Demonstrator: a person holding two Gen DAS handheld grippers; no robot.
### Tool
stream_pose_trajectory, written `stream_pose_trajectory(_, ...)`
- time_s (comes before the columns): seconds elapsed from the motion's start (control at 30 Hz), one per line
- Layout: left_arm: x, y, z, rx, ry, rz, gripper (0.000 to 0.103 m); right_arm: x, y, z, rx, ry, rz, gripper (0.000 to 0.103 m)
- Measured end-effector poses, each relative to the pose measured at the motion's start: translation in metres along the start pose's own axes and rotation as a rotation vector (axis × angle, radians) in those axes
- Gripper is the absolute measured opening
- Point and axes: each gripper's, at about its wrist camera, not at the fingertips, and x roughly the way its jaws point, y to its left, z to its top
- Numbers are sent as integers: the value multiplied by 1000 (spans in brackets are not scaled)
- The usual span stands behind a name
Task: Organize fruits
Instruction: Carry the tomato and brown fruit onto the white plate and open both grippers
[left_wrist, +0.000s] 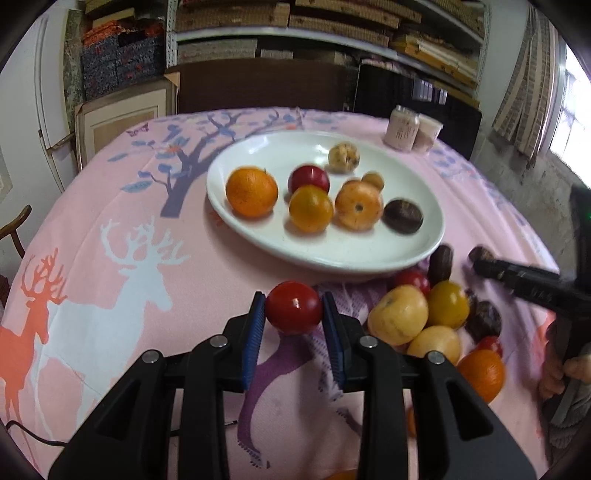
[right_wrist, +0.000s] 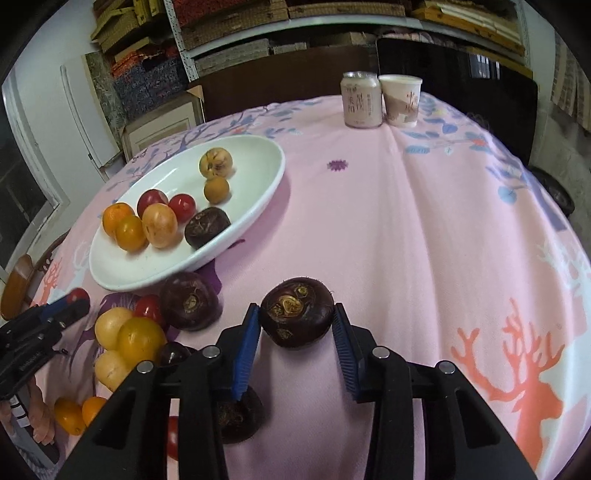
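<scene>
My left gripper (left_wrist: 294, 308) is shut on a red cherry tomato (left_wrist: 293, 307), held above the tablecloth in front of the white oval plate (left_wrist: 321, 254). The plate (right_wrist: 122, 273) holds several fruits: an orange (left_wrist: 252, 191), yellow and red tomatoes, loquats and a dark water chestnut (left_wrist: 402, 216). My right gripper (right_wrist: 295, 319) is shut on a dark water chestnut (right_wrist: 296, 312) above the cloth. A pile of loose fruit (left_wrist: 436, 321) lies on the cloth right of the left gripper; the same pile (right_wrist: 133, 332) shows in the right wrist view.
A pink can (right_wrist: 361, 99) and a paper cup (right_wrist: 401, 99) stand at the table's far edge. The pink deer-print tablecloth (right_wrist: 424, 221) covers the round table. Shelves and boxes stand behind. A wooden chair back (right_wrist: 18, 284) is at the left.
</scene>
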Motion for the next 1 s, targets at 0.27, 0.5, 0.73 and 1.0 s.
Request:
stream_pose_trajectory(0.27,-7,1,51,-34,-68,-15,30,-30,19,44,22,-100,116,40)
stream_pose_trajectory(0.5,39,4,70,-44,-16,19,30,12,55,89,-31,-72,116,40)
stream_pose_trajectory(0.73,53,8,66,-22,-4,33,33,54,55,98,-5,-17,113,42)
stream_pose_trajectory(1.0,52,2,64,7,-22,85,60,56,45,96,19,-23,105,59)
